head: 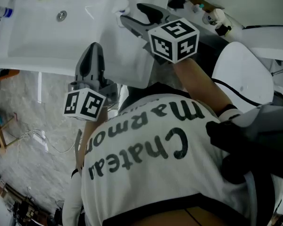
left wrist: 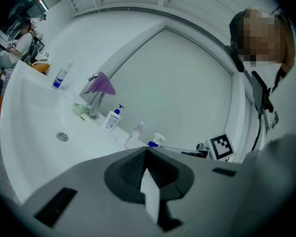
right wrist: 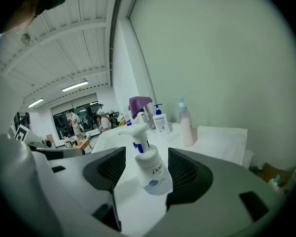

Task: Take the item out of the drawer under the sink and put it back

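Right tongs (right wrist: 146, 157) stand wide apart, and the Dove pump bottle (right wrist: 150, 174) is upright between the pads, resting on the white counter (right wrist: 222, 137) with nothing squeezing it. Left tongs (left wrist: 147, 150) are closed tip to tip with nothing in them, hanging at the front edge of the sink basin (head: 33, 36), at about 9 o'clock in the head view.

On progress, my read is that the first half is done. The bottle is up on the counter and not in the drawer, which no view shows. What's left is to grip it again, carry it down under the sink and set it back inside.

As for room, in the right gripper view the wall (right wrist: 227, 58) runs close along 3 o'clock. At 12 o'clock beyond the bottle stand a blue-capped lotion pump (right wrist: 161, 120), a pink bottle (right wrist: 186, 125) and the faucet draped in purple cloth (right wrist: 139, 104), all apart from the Dove bottle. The counter's end drops off near 3 o'clock. The way back toward the person at 6 o'clock looks open, so that seems the safest way out.
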